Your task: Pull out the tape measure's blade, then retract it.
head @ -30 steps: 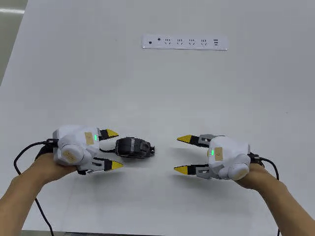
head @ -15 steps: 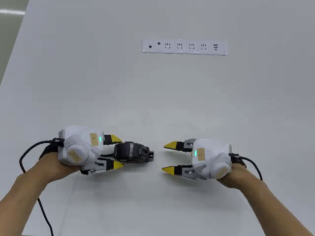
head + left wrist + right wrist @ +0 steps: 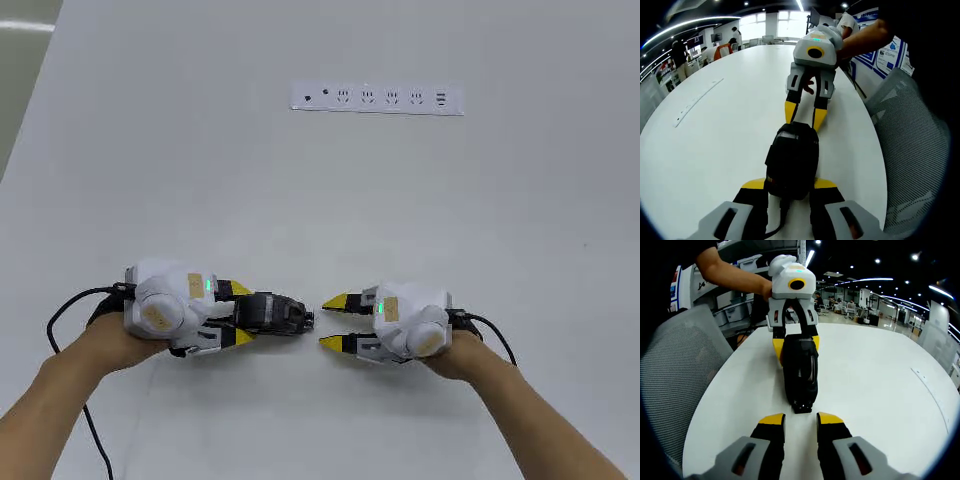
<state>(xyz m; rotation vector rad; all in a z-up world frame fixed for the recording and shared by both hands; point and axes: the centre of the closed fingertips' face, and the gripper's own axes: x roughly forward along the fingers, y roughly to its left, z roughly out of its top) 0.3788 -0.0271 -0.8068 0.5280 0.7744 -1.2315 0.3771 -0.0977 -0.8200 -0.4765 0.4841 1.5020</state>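
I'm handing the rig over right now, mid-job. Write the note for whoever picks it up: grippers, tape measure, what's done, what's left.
Left gripper: shut on the tape measure, jaws on either side of its black case, which sits on the white table.
Right gripper: open, holding nothing, tips just short of the case's blade end.
Done: case gripped. The blade is not yet pulled out.
Left: probably close the right gripper on the blade end, draw the blade out, then retract it.
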